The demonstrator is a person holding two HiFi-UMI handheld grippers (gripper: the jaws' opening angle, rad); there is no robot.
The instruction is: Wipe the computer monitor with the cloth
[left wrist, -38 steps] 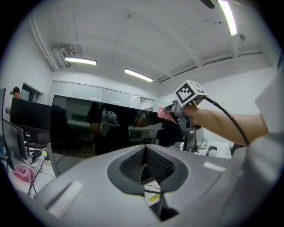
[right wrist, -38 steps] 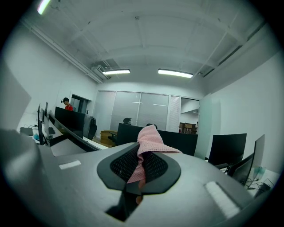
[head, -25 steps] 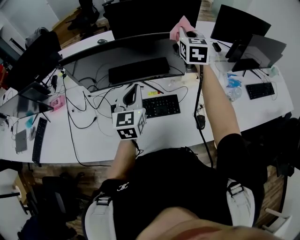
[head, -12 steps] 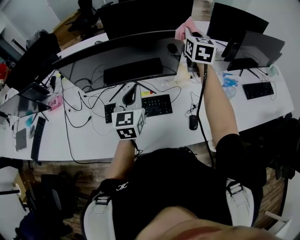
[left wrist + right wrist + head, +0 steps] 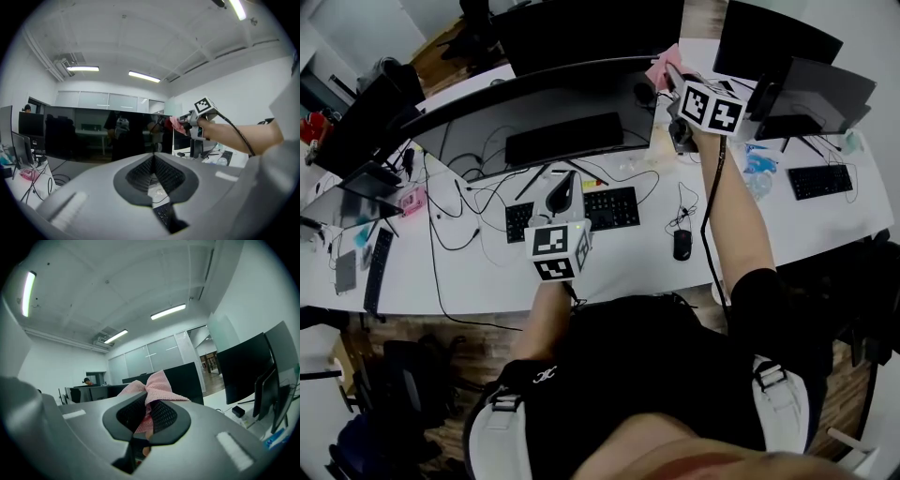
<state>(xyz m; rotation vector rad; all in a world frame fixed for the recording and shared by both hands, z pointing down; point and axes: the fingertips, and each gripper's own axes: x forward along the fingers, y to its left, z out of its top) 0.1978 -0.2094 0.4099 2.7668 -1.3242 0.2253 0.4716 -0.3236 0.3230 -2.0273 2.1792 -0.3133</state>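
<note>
Right claw [image 5: 148, 404] pinching pink cloth [image 5: 158, 383], bunched above its tips at monitor's [image 5: 534, 108] top corner; left claw [image 5: 153, 159] pressed together, empty.

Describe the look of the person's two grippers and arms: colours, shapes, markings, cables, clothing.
The left gripper and right gripper have grey bodies with dark ribbed pads. Each carries a white cube printed with black square markers. A black cable runs along the right arm. The person wears a black short-sleeved top with pale straps.
</note>
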